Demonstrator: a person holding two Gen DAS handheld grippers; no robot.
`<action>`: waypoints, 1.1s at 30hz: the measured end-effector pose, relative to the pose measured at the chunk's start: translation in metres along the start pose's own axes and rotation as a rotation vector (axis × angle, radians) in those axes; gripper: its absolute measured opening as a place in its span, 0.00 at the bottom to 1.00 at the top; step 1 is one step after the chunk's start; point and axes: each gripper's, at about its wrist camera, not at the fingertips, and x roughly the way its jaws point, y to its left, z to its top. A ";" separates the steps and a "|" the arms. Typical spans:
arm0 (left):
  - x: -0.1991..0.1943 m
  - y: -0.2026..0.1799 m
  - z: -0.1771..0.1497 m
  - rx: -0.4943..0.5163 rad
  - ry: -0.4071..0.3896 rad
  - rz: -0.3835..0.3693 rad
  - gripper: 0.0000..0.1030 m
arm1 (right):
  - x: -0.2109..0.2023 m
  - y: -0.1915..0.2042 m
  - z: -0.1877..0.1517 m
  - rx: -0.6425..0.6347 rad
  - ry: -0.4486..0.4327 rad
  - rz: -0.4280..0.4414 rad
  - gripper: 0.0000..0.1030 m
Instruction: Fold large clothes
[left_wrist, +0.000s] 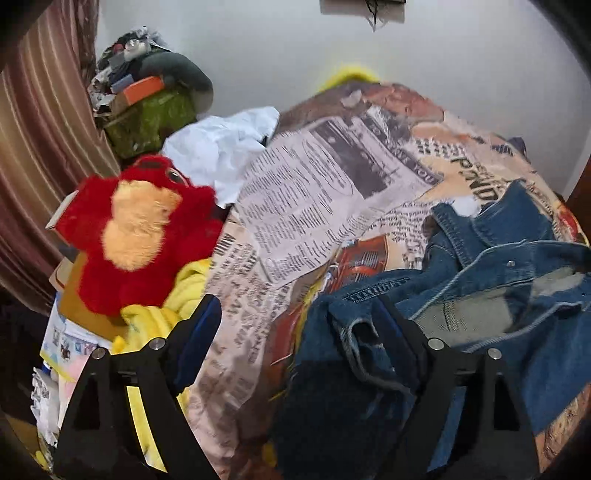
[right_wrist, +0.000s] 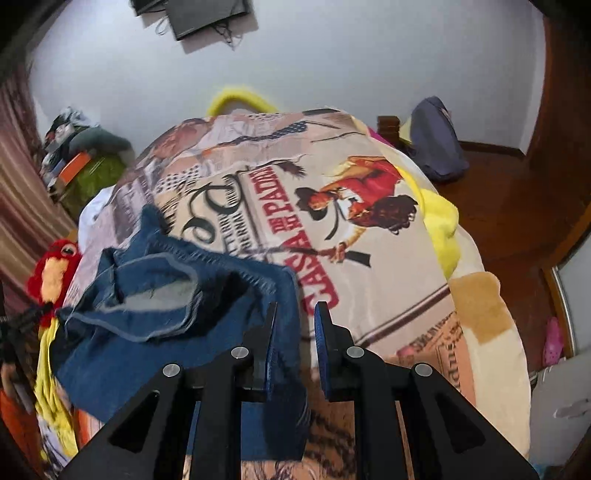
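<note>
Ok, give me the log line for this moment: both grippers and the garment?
item: denim garment on printed blanket | left gripper: open over denim garment | right gripper: shut on denim garment edge | fold: not done

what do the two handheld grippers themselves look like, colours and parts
Both match: the left gripper and right gripper have matte black angular fingers with triangular cut-outs, round silver pivot pins and blue ribbed pads on the inner faces. No cables, markings or sleeves show.
</note>
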 end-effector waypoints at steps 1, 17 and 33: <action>-0.004 0.002 -0.001 -0.007 -0.005 -0.004 0.88 | -0.003 0.003 -0.003 -0.009 0.000 0.008 0.13; 0.017 -0.033 -0.069 0.157 0.115 -0.022 0.90 | 0.026 0.121 -0.057 -0.270 0.110 0.149 0.13; 0.116 0.025 0.017 -0.184 0.212 -0.029 0.91 | 0.118 0.134 0.027 -0.152 0.078 0.092 0.13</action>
